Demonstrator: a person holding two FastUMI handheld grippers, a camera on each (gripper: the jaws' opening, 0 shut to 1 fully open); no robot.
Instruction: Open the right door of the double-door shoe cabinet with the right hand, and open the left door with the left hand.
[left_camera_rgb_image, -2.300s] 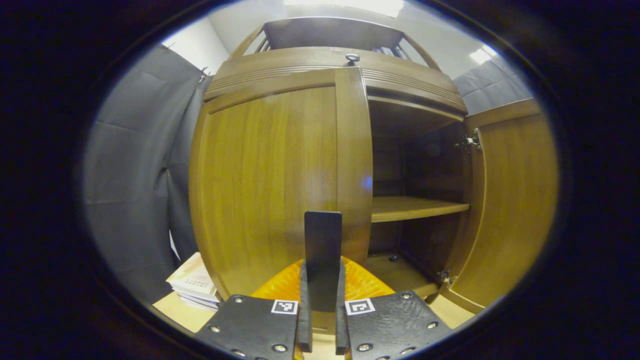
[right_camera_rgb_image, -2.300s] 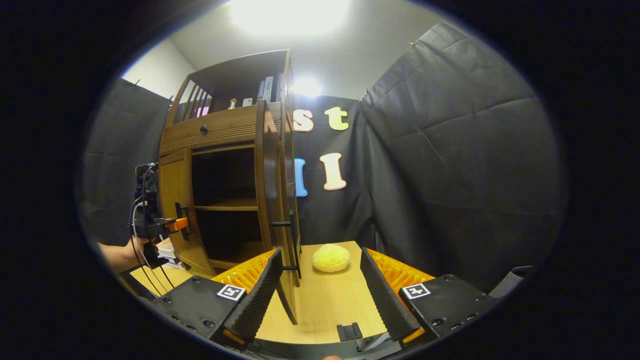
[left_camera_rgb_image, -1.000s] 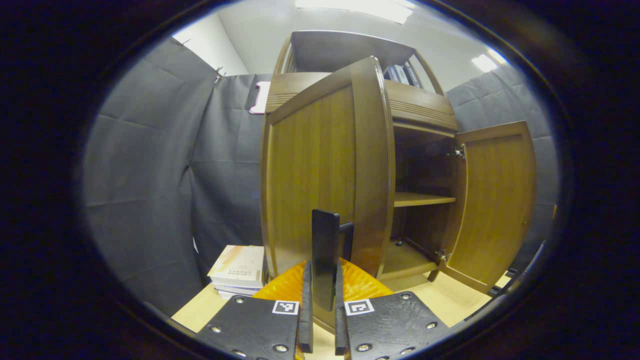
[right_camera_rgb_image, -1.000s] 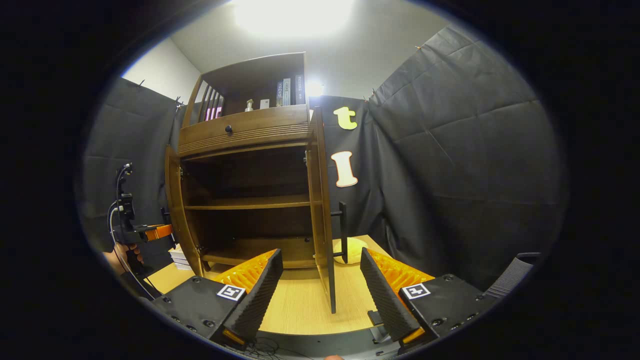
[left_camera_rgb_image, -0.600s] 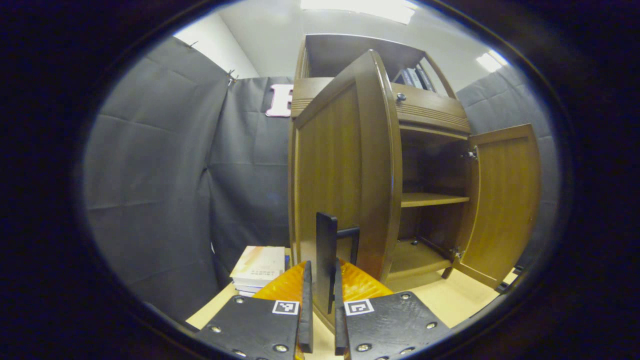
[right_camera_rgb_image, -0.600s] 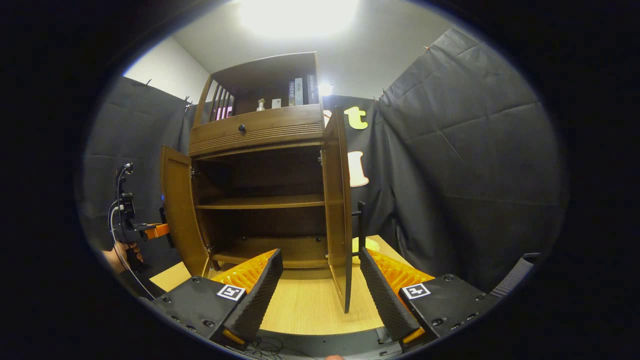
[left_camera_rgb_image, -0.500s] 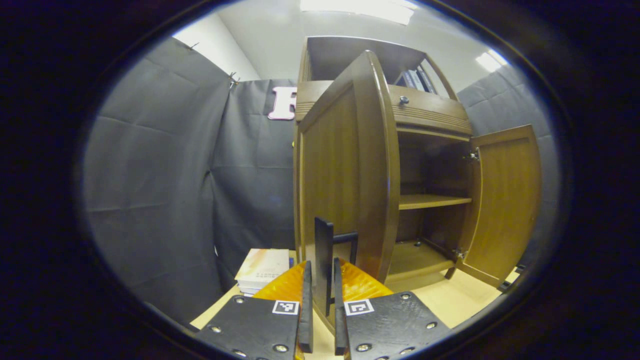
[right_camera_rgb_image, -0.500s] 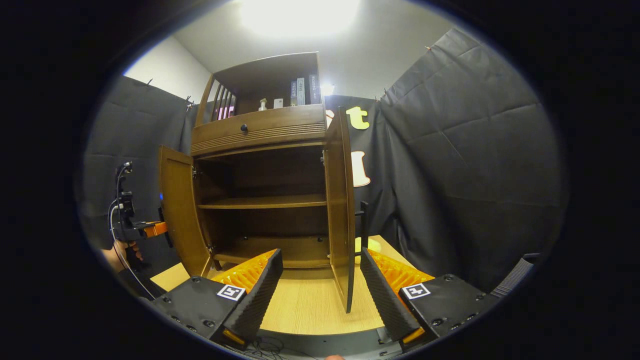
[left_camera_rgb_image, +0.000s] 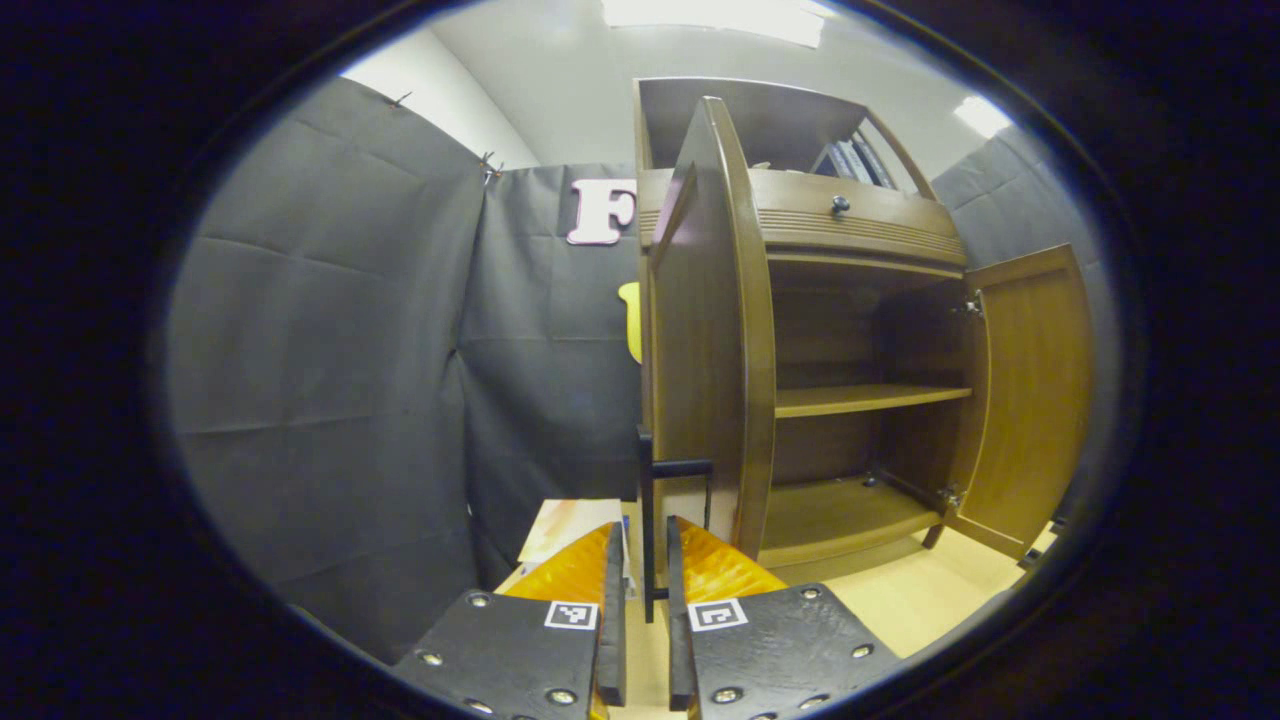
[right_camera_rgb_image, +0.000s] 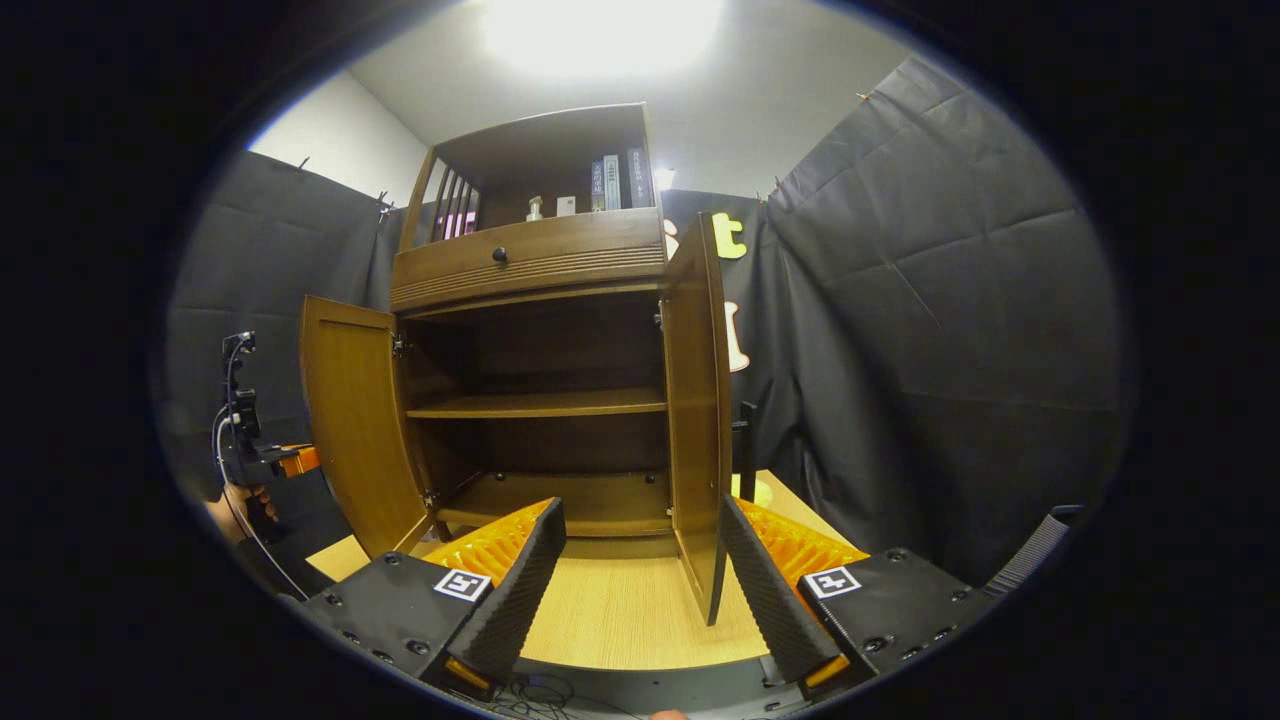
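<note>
Well, the shoe cabinet sits on the tabletop with both doors wide open. My left tongs are nearly closed around the left door's handle; I cannot tell if they squeeze it. My right tongs are spread wide and hold nothing, with the right door at 12 o'clock. The doors look like hard, heavy wood, so grab the handle. It stands tall, 12 to 6.

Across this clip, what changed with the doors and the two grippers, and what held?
The left door swung from nearly closed to wide open, drawn by the left gripper, which stayed clamped on its handle. The right door also stands wider. The right gripper stayed open, holding nothing. The cabinet itself did not move.
</note>
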